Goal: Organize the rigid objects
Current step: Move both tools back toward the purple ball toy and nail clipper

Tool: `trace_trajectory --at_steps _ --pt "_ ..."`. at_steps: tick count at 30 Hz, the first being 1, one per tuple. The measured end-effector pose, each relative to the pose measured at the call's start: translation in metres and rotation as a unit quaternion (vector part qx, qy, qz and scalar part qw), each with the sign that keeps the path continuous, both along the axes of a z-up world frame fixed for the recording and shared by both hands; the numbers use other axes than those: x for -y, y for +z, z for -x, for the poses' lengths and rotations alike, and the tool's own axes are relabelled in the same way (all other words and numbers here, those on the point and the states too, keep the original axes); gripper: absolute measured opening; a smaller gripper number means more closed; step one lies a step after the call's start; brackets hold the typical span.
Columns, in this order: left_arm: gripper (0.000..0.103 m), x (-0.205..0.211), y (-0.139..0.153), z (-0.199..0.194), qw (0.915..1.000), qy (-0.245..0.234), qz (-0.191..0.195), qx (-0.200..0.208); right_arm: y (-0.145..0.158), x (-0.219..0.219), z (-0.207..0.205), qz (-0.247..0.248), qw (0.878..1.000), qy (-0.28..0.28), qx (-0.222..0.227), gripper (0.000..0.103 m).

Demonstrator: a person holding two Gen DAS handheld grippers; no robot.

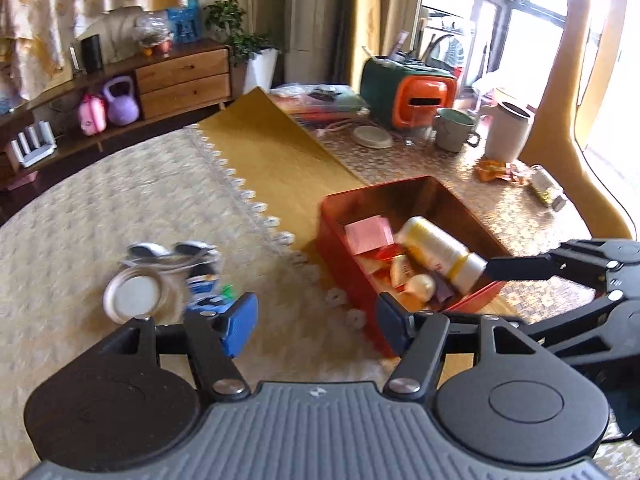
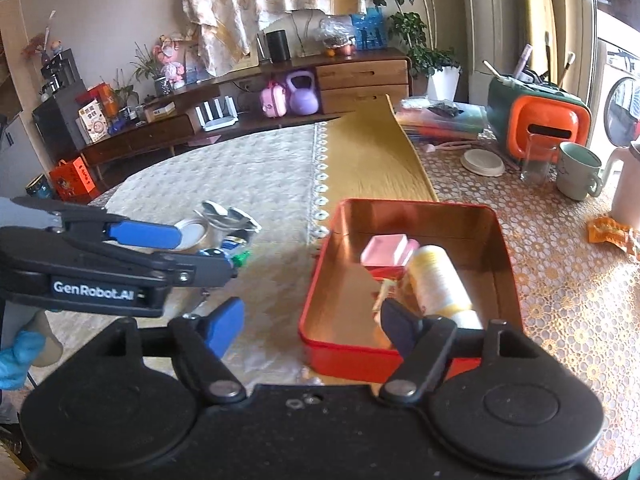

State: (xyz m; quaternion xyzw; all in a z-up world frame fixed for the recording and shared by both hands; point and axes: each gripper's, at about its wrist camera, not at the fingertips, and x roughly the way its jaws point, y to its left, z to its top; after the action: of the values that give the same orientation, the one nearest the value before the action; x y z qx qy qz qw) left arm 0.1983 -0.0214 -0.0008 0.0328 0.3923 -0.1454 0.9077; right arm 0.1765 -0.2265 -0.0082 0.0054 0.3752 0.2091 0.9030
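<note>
Your left hand-held gripper (image 1: 316, 320) is spread wide with nothing between its blue pads, hovering over the bench (image 1: 80, 208) between the small pile of loose things on its left and the red tin tray (image 1: 340, 256) on its right. In that pile you can see a round white lid (image 1: 134, 294), a crumpled silver piece (image 2: 226, 214) behind it, and a small blue and green item (image 2: 236, 254), all blurred in the left wrist view.

Your right hand-held gripper (image 2: 312, 320) is also spread wide and empty, its right finger over the near rim of the tray. The tray sits on the yellow runner (image 2: 368, 160), and inside it lie a pink box (image 2: 384, 250), a cream bottle with a white cap (image 2: 438, 280) on its side, and some smaller orange and red packets (image 1: 400, 268) beside them.

In the left wrist view, one finger of your right gripper reaches close to the bottle's white cap; contact cannot be told.
</note>
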Motion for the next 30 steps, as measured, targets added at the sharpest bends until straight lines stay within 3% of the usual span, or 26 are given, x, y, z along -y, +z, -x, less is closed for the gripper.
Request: trace_trajectory --at_steps 4,11,15,30 --pt "0.072 -0.028 -0.004 0.008 0.9998 0.019 -0.002 0.001 0.001 -0.012 0.004 0.001 1.0 0.009 0.004 0.083" --pt "0.073 -0.068 -0.017 0.015 0.9986 0.052 -0.003 -0.006 0.001 -0.035 0.008 0.001 1.0 0.026 0.009 0.1" --pt "0.081 -0.084 -0.026 0.021 0.998 0.063 -0.006 -0.002 -0.005 -0.05 0.006 0.011 0.999 0.036 0.003 0.102" --pt "0.082 -0.094 -0.078 0.02 0.9969 0.078 -0.014 -0.004 -0.027 -0.101 -0.034 0.024 0.997 0.054 -0.042 0.103"
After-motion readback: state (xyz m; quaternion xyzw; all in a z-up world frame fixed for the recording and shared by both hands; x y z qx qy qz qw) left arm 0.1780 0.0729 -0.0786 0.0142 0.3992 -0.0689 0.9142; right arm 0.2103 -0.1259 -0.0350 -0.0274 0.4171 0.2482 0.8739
